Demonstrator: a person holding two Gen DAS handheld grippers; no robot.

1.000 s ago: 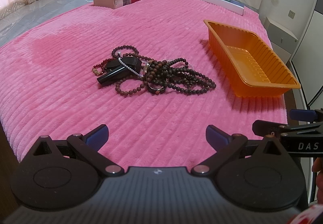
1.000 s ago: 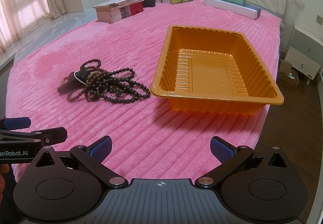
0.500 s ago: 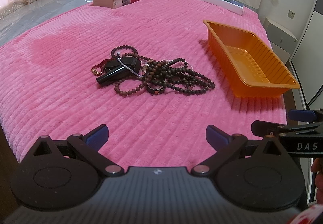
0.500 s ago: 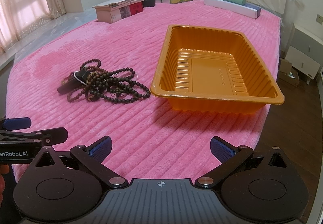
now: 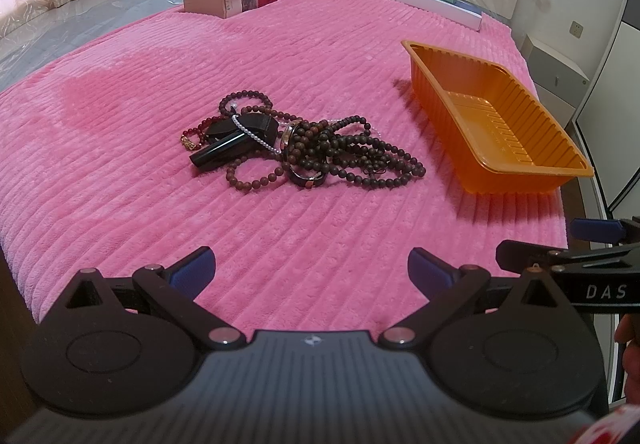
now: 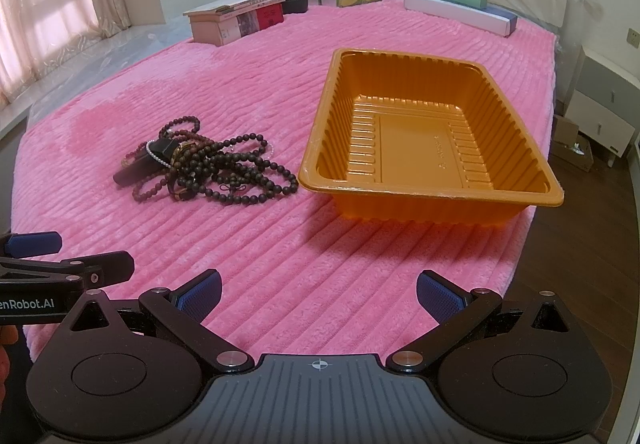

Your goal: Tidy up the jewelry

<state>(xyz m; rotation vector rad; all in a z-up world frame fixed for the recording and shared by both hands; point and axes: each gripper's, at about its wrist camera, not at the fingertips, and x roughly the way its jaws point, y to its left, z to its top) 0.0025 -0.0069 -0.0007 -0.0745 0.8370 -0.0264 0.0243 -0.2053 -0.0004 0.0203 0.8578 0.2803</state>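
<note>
Both my left gripper (image 5: pixel 311 268) and right gripper (image 6: pixel 318 290) hang wide open, empty; I'd take one strand off the bead pile (image 5: pixel 320 147) edge, then the orange tray (image 6: pixel 516 199)

Tangled bead strands (image 6: pixel 216 167) lie just beside the orange tray (image 6: pixel 434 199) — apart.

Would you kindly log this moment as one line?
left hand-held gripper: open, empty | right hand-held gripper: open, empty | bead jewelry pile: on pink blanket | orange tray: empty
</note>
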